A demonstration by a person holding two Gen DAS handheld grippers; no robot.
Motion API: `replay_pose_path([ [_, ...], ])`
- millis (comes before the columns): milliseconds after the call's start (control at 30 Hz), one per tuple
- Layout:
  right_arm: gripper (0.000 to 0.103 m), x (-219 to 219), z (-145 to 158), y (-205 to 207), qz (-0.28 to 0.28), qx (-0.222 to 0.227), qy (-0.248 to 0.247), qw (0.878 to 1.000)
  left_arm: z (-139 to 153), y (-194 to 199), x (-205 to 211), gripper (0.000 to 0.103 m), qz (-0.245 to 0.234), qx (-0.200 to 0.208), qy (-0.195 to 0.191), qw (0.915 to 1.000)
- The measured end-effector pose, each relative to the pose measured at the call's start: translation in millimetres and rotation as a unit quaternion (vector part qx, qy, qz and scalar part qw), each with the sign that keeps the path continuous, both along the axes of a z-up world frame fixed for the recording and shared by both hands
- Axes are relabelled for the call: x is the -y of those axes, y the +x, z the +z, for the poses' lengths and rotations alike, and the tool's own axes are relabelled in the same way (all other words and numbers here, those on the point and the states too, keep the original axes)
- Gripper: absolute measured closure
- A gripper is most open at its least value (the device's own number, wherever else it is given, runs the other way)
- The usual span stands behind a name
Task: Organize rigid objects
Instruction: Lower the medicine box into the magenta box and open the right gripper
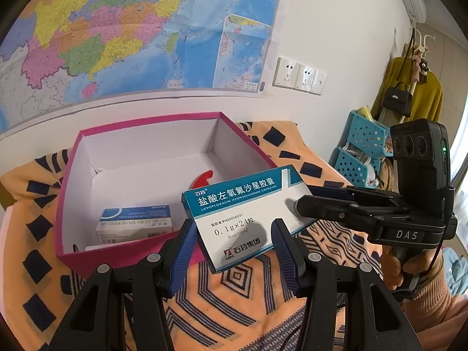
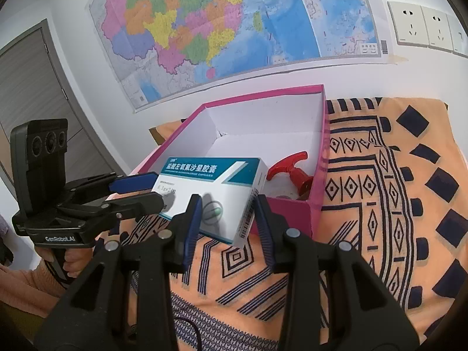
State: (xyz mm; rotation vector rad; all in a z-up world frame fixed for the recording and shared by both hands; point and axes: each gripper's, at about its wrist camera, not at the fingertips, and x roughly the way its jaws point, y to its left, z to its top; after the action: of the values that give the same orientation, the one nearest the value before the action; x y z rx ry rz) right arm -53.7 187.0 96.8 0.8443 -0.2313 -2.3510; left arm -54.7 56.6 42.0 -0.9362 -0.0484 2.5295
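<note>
A white and teal medicine carton (image 1: 245, 216) is held in the air in front of an open pink box (image 1: 84, 134). My left gripper (image 1: 232, 234) grips its near end by the two sides. My right gripper (image 1: 301, 201) comes in from the right and grips its other end. In the right wrist view the carton (image 2: 213, 196) sits between my right fingers (image 2: 228, 213), with my left gripper (image 2: 146, 190) clamped on its left end. Inside the pink box (image 2: 324, 134) lie a blue and white carton (image 1: 134, 222) and a red T-shaped handle (image 2: 292, 169).
An orange patterned cloth (image 2: 380, 204) covers the table. A map (image 1: 117, 29) and wall sockets (image 1: 298, 76) are on the wall behind. Blue perforated baskets (image 1: 359, 152) and a coat rack (image 1: 415, 87) stand at the right.
</note>
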Motion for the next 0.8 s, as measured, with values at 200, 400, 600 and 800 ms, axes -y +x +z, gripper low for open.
replay_pose_path([
  [200, 0.063, -1, 1, -2, -0.001, -0.003, 0.0, 1.0, 0, -1, 0, 0.05, 0.0, -0.001, 0.0, 1.0],
  [400, 0.063, -1, 3, -3, -0.003, -0.005, 0.0, 1.0, 1, -6, 0, 0.05, 0.001, -0.001, -0.001, 1.0],
  [600, 0.063, -2, 4, -6, -0.004, -0.007, 0.0, 1.0, 2, -9, -1, 0.05, 0.0, -0.004, 0.0, 1.0],
  [800, 0.063, -3, 4, -9, -0.005, -0.008, 0.001, 1.0, 1, -11, -2, 0.05, 0.0, -0.002, 0.0, 1.0],
])
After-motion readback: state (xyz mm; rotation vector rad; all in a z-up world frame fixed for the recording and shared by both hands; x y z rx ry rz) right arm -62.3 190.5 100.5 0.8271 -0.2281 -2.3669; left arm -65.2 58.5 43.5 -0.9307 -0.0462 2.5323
